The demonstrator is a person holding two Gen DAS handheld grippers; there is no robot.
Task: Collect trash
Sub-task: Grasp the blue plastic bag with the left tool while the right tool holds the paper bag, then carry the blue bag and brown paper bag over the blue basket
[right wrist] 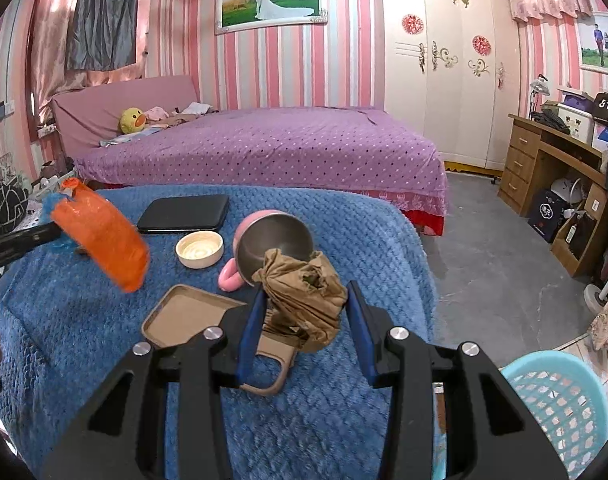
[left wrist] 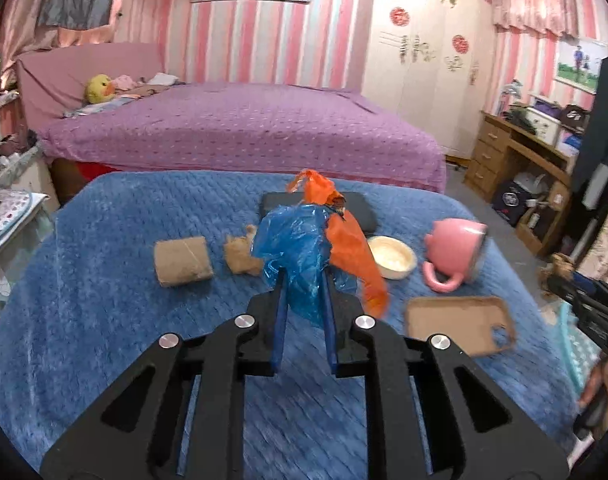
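We looked from each wrist along its fingers, angled down over the near blue blanket (left wrist: 84, 240) toward the far purple bed (right wrist: 284, 148); both views shared the pink mug (left wrist: 456, 244).

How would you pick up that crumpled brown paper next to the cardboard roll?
Probably from above. The crumpled brown paper wad lies loose on the fuzzy blue blanket, beside the brown cardboard roll. Pinch its raised, bunched-up top across the narrow sides; the folds should squash and hold.

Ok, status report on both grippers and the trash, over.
Left gripper shut on blue and orange plastic bags. Right gripper shut on crumpled brown paper. Basket lower right, path clear.
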